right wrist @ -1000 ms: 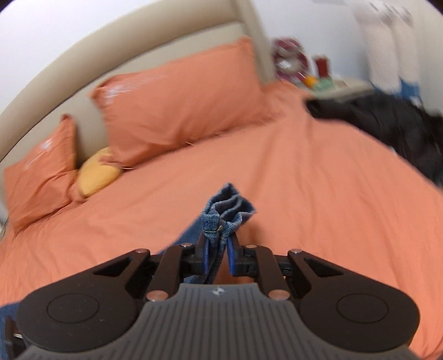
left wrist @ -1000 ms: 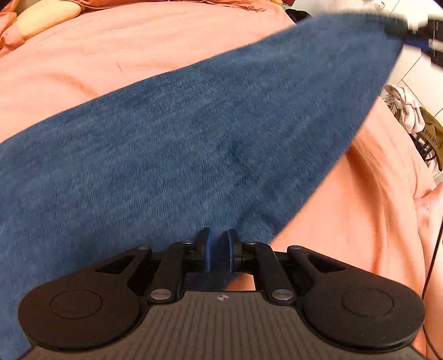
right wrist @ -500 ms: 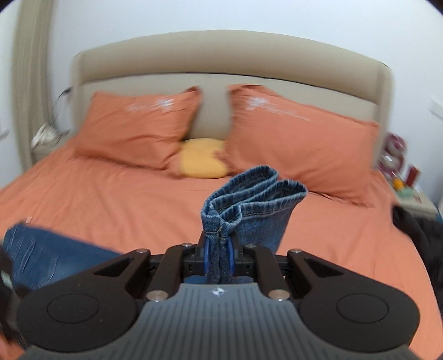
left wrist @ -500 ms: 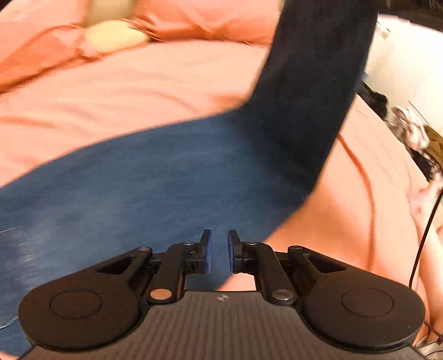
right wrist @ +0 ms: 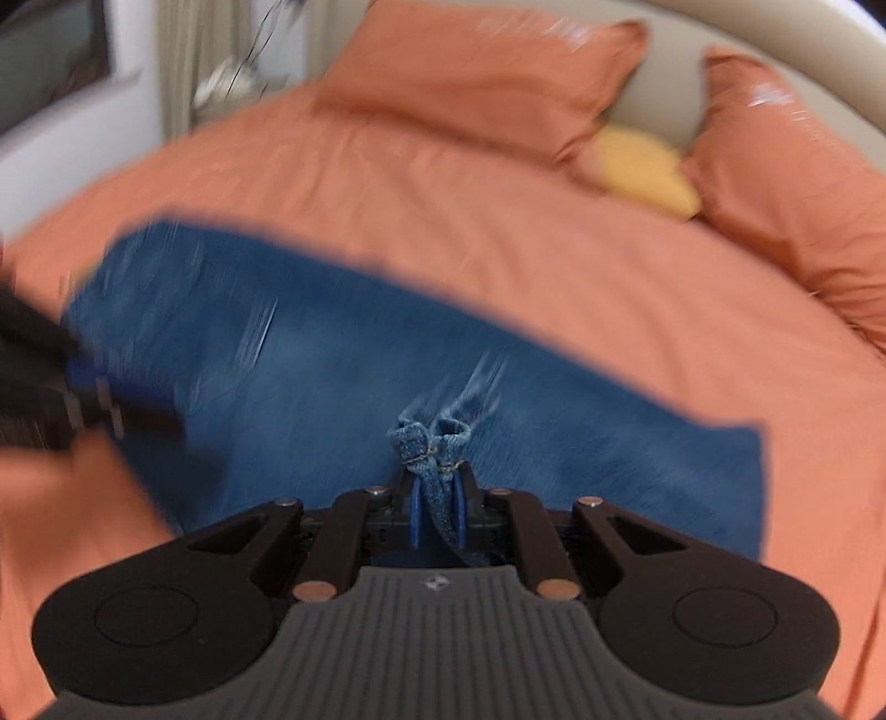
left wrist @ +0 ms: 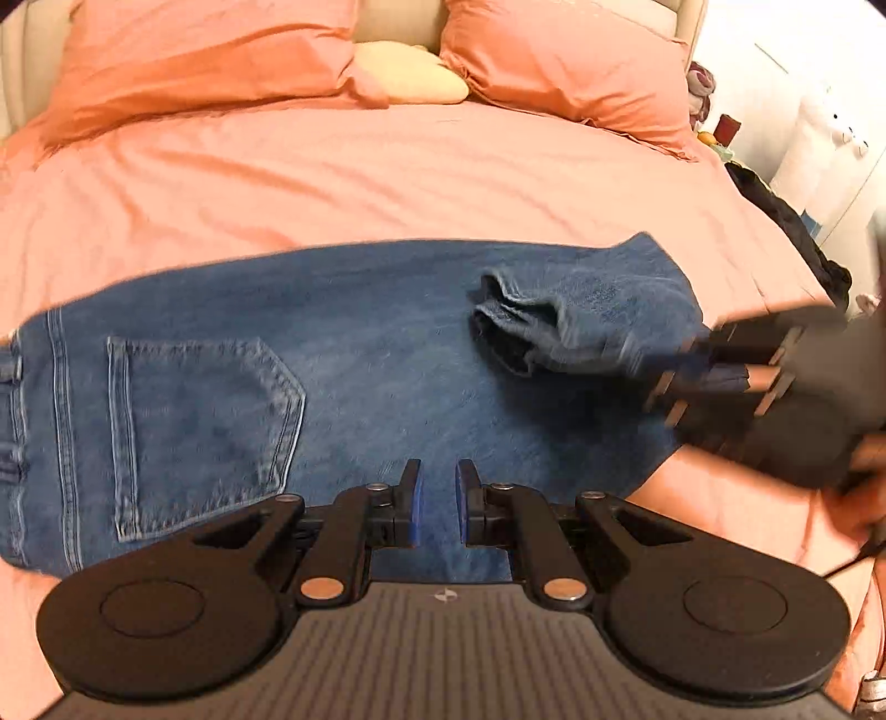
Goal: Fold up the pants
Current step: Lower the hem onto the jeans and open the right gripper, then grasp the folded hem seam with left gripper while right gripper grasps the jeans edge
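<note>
The jeans (left wrist: 343, 376) are lying across the orange bed (left wrist: 387, 177); the right claw (right wrist: 437, 498) is pinching their bunched hems, the left claw (left wrist: 437, 498) hovering narrowly parted, empty; letting go early is risking a crooked fold.

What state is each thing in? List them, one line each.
Jeans: spread flat on the bed, back pocket up, leg end folded over toward the middle.
Leg hems: bunched, pinched in the right gripper.
Left gripper: jaws slightly apart, empty, over the jeans.
Bed cover: lightly wrinkled.
Pillows: leaning against the headboard.
</note>
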The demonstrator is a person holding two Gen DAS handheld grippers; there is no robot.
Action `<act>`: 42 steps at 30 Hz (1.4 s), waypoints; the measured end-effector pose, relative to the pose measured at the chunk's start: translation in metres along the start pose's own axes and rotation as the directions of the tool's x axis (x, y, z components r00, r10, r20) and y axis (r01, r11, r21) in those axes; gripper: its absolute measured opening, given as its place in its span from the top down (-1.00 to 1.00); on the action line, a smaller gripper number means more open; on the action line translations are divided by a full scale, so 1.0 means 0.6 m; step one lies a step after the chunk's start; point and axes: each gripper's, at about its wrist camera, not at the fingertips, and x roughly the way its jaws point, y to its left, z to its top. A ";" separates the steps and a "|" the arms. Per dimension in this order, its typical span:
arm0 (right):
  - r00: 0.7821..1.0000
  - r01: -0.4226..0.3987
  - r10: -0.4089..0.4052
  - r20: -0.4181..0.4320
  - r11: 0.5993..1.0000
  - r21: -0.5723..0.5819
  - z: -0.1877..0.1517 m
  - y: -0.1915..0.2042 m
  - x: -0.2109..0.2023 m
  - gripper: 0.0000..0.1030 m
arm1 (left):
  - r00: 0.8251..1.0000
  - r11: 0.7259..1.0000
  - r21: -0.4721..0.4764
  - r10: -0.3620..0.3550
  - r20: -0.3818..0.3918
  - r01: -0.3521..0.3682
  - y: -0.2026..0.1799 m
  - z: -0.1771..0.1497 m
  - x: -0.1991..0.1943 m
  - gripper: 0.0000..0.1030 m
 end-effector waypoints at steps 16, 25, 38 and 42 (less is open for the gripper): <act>0.992 -0.003 0.001 -0.129 1.000 -0.021 -0.024 -0.040 0.000 0.00 | 0.978 0.960 -0.190 -0.207 0.023 0.208 0.023 0.038 0.098 -0.31; 0.976 0.189 -0.170 -0.136 0.971 0.145 -0.044 -0.186 0.013 0.00 | 0.932 0.829 -0.458 -0.361 0.000 0.321 0.037 0.063 0.230 -0.47; 0.956 0.291 -0.265 -0.129 0.916 0.275 -0.128 -0.334 -0.033 0.26 | 0.963 0.984 0.066 -0.173 0.207 0.163 -0.084 0.127 0.074 0.56; 0.978 0.202 -0.172 -0.116 0.916 0.347 -0.139 -0.339 -0.027 0.50 | 0.993 0.997 0.024 -0.076 0.093 0.074 -0.050 0.136 0.131 0.56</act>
